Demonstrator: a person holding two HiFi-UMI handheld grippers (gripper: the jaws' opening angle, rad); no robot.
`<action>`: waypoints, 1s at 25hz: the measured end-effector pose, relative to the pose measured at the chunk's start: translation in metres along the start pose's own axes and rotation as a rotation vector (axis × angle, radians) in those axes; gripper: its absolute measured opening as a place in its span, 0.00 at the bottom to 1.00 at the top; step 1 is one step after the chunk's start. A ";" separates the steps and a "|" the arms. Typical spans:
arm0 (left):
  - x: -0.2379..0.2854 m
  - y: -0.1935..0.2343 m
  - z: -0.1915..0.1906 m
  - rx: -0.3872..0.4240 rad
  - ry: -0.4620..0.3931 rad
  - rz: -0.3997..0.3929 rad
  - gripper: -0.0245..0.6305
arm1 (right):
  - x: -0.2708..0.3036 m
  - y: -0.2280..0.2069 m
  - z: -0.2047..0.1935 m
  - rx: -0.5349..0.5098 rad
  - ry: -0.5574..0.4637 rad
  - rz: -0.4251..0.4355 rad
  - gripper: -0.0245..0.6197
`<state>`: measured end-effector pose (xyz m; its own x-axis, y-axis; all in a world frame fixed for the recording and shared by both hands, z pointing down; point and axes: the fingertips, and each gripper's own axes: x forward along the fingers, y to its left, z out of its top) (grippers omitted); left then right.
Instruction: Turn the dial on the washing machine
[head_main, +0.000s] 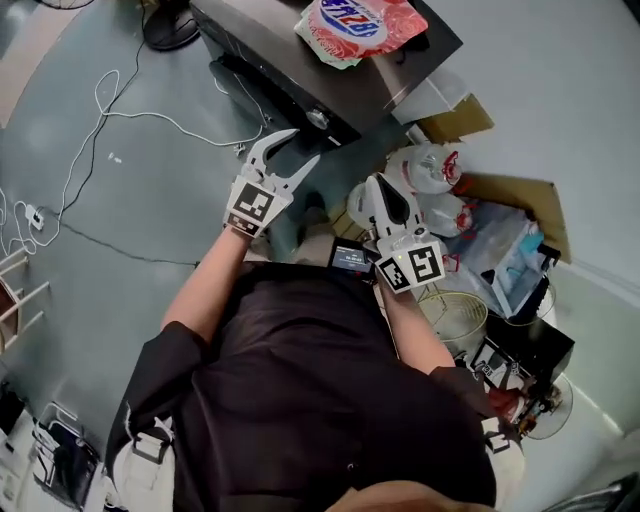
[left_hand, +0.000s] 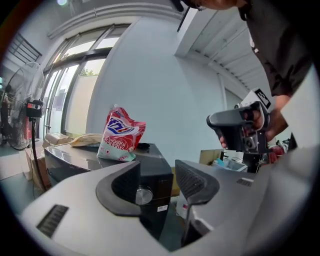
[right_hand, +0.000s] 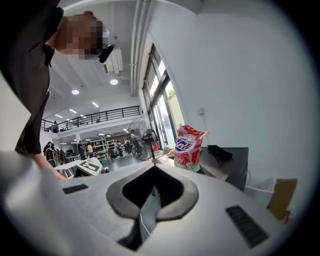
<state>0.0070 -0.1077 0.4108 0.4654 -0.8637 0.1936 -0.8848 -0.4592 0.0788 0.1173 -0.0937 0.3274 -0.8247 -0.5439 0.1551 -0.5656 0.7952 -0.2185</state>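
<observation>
Counting up: one dark washing machine (left_hand: 155, 162), one round silver dial (left_hand: 144, 196) on its front, one red-and-white detergent bag (left_hand: 120, 135) on top, two grippers. Left gripper (left_hand: 159, 176) is spread and empty; the dial sits ahead, untouched, showing in the gap beside its left pad. Right gripper (head_main: 378, 185) is clenched on nothing.
</observation>
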 end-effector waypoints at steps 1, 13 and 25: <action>0.009 0.002 -0.004 0.006 0.009 0.007 0.35 | 0.007 -0.010 -0.002 -0.005 0.010 0.010 0.04; 0.073 0.041 -0.084 -0.001 0.098 0.172 0.44 | 0.069 -0.061 -0.048 0.019 0.107 0.249 0.04; 0.097 0.049 -0.125 0.128 0.090 0.171 0.46 | 0.088 -0.085 -0.086 -0.025 0.087 0.169 0.04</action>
<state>0.0061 -0.1882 0.5560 0.3002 -0.9117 0.2803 -0.9382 -0.3354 -0.0860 0.0936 -0.1859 0.4427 -0.9037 -0.3779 0.2011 -0.4180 0.8803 -0.2245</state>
